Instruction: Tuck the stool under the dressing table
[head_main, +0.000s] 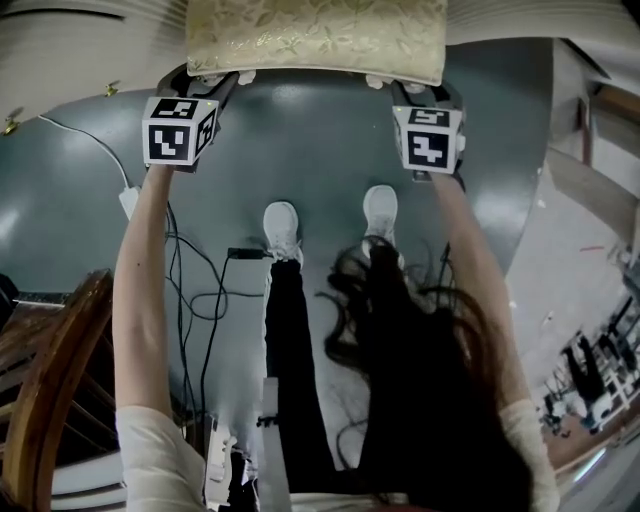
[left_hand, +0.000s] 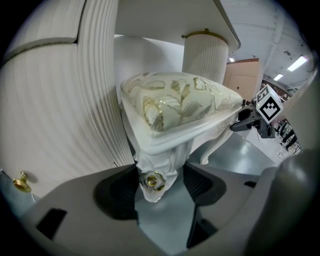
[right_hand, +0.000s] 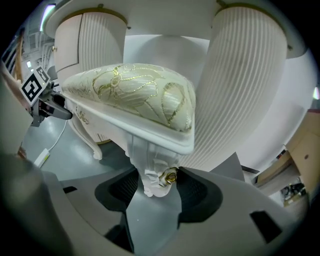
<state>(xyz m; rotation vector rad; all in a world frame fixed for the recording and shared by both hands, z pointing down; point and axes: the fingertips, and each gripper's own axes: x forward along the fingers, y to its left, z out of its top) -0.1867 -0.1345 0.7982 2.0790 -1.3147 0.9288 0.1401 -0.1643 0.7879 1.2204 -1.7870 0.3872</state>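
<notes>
The stool (head_main: 315, 35) has a cream floral cushion (left_hand: 175, 102) on a white carved frame and stands at the top of the head view. Its far side sits between the dressing table's white ribbed pedestals (left_hand: 60, 110) (right_hand: 240, 85). My left gripper (head_main: 215, 82) is at the stool's near-left corner. In the left gripper view the jaws (left_hand: 159, 187) are closed on the carved leg (left_hand: 155, 177) with its gold stud. My right gripper (head_main: 420, 90) is at the near-right corner, and its jaws (right_hand: 157, 187) are likewise pressed on that corner's leg (right_hand: 155, 175).
Black and white cables (head_main: 190, 290) and a power strip (head_main: 215, 450) lie on the grey floor to my left. A wooden chair (head_main: 50, 380) stands at the lower left. The person's white shoes (head_main: 282, 228) are just behind the stool. A gold knob (left_hand: 21, 182) sticks out of the left pedestal.
</notes>
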